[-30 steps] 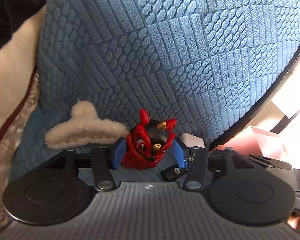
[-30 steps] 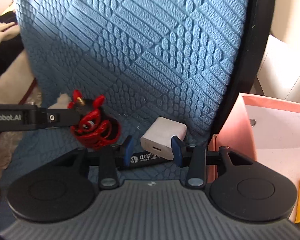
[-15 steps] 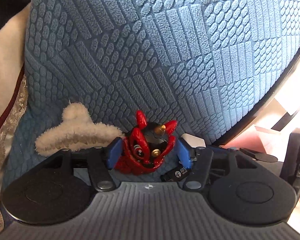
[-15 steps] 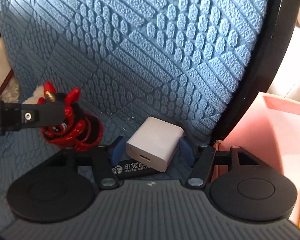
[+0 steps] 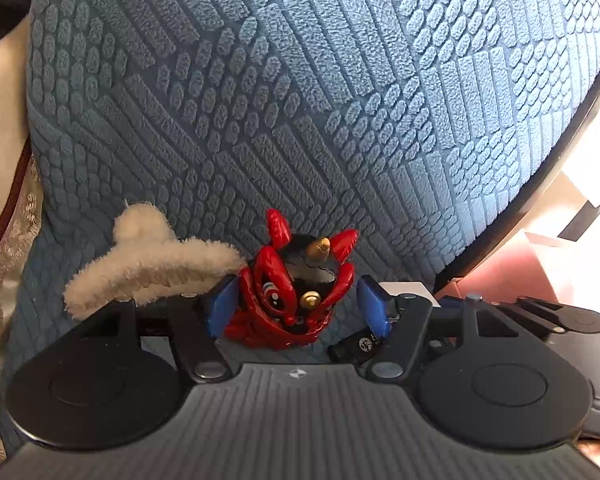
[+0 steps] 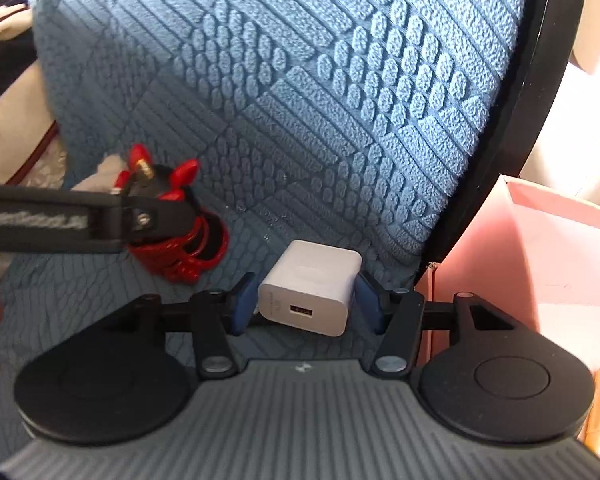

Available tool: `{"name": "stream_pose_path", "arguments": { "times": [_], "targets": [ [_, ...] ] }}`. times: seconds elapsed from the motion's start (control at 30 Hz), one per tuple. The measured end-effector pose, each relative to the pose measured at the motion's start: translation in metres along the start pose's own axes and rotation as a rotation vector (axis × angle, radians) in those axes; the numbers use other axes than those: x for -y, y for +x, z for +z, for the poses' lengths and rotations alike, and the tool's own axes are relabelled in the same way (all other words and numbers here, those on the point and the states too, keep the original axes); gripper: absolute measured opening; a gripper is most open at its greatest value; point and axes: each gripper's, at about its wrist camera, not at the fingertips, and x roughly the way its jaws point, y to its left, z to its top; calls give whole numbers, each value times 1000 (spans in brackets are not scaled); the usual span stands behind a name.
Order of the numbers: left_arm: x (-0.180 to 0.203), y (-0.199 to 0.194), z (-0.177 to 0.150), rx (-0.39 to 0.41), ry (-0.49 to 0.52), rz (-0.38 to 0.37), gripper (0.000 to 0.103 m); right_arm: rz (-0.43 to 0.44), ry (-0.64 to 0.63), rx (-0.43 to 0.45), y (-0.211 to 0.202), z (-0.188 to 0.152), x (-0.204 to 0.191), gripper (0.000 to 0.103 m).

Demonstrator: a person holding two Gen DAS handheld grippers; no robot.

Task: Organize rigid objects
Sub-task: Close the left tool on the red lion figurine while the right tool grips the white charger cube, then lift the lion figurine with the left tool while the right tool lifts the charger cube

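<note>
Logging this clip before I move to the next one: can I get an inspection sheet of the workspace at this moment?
Surface: blue textured cushion with a black rim.
Job's things: red and black toy figure between the left gripper fingers; white USB charger between the right gripper fingers, port facing the camera.
Clutter: fluffy cream hair claw beside the figure; small black item with a round logo under the left gripper.
Grippers: left shows a gap at one pad, grip unclear; right pads sit against the charger's sides.
Cables: nothing seen.
Surroundings: pink box right of the cushion; beige fabric left.
</note>
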Motion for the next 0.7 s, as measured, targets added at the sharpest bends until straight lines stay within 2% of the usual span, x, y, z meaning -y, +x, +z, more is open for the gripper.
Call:
{"name": "stream_pose_path", "arguments": {
  "times": [0.27, 0.7],
  "targets": [
    [4, -1, -2, 7, -1, 16, 67, 4, -17, 23, -13, -4, -13, 56],
    [9, -38, -13, -2, -7, 20, 67, 11, 7, 31, -28, -20, -19, 56]
  ]
}}
